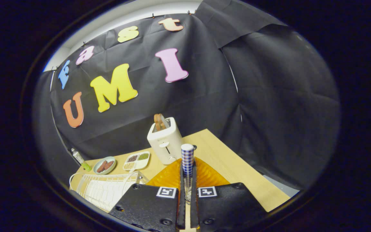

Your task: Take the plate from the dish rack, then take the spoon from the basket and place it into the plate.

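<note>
We see our gripper (188, 180) closed nearly all the way, its two fingers pressing from either side on the spoon (187, 161), whose checked blue-and-white handle stands upright and rises above the fingertips, while the metal end runs down between them. Directly beneath and beyond the fingers lies the plate (206, 175), a ribbed, translucent orange dish resting flat on the wooden table (237, 167). The spoon is raised over that plate and we cannot tell whether its lower end touches it. Beside the plate, on the fingers' left, stands the white wire dish rack (103, 190). Just behind the plate sits a cream toaster (165, 141) with slices of bread (160, 121) sticking out of its slots. Farther left along the table's back edge we find a divided tray (137, 160) of grains, a small bowl (104, 165) holding brown pieces, and a small bottle (80, 160) near the booth wall.
</note>
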Demonstrator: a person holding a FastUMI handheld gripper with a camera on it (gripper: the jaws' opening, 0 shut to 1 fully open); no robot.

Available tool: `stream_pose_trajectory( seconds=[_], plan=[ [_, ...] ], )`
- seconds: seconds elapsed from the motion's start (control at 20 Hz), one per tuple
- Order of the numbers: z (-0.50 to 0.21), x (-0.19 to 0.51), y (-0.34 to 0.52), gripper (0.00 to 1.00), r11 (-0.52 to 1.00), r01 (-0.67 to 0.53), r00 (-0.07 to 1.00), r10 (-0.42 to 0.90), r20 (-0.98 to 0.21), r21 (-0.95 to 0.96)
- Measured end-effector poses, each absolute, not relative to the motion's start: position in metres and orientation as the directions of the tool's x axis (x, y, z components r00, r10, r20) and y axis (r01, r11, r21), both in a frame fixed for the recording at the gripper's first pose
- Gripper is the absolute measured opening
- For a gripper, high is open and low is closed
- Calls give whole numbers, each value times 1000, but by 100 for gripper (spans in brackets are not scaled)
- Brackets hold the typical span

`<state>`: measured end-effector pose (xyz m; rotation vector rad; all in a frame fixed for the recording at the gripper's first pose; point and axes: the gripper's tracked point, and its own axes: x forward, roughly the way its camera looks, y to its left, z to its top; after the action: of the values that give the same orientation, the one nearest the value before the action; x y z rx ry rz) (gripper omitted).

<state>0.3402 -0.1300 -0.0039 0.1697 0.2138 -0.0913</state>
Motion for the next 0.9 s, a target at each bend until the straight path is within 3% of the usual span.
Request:
stream_pose_trajectory(
  seconds=[0.2,0.45,0.9],
  plan=[
    [31,305,-105,11,991,65,990,-50,-135,114],
    [44,242,-44,11,994,-41,992,53,-117,104],
    [-66,157,88,11,970,-211,939,236,-248,124]
  ],
)
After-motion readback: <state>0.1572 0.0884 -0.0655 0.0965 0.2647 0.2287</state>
